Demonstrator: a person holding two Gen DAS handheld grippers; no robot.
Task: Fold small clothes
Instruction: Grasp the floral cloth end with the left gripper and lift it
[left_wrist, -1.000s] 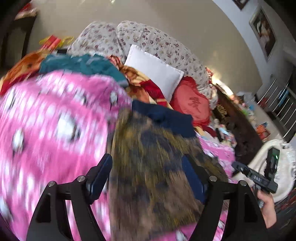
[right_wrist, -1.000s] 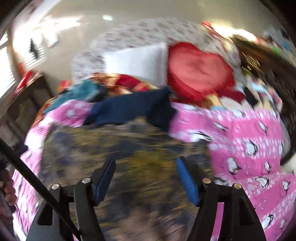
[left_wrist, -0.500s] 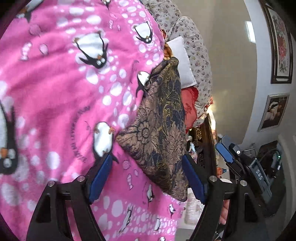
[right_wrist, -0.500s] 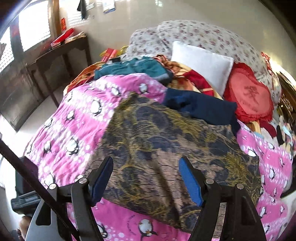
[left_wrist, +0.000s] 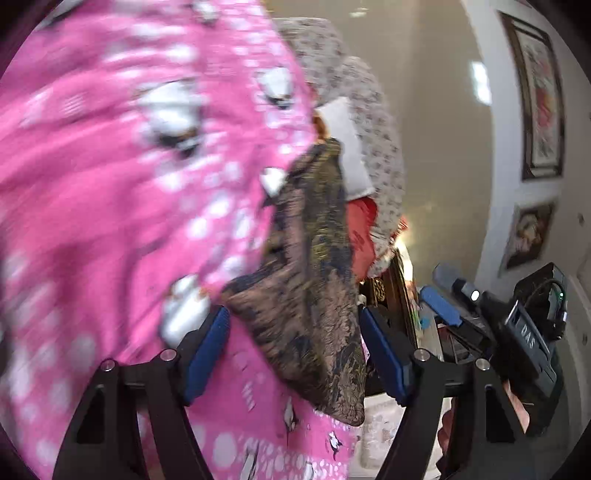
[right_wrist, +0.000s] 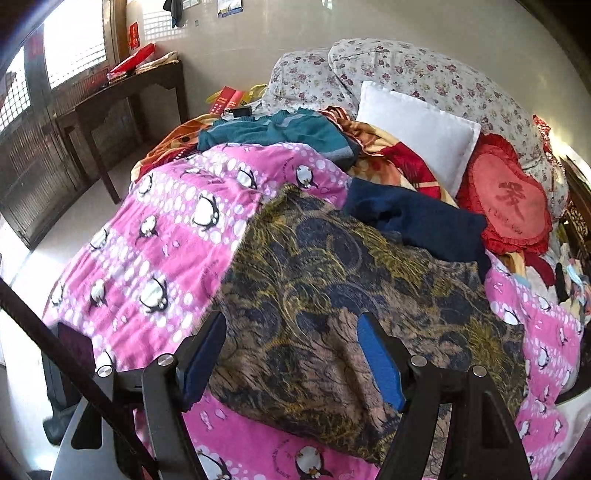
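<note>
Two tools are held spread and empty: left tool (left_wrist: 295, 354), right tool (right_wrist: 291, 354). Patterned brown-and-navy garment (right_wrist: 332, 295) is laid flat at the bed's near edge on the pink penguin blanket (right_wrist: 155, 240), presumably for corner pickup.

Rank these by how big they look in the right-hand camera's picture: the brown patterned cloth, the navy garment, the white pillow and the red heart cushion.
1. Brown patterned cloth, though it is also nearest the camera.
2. Navy garment, white pillow and red heart cushion: too alike to rank.
</note>
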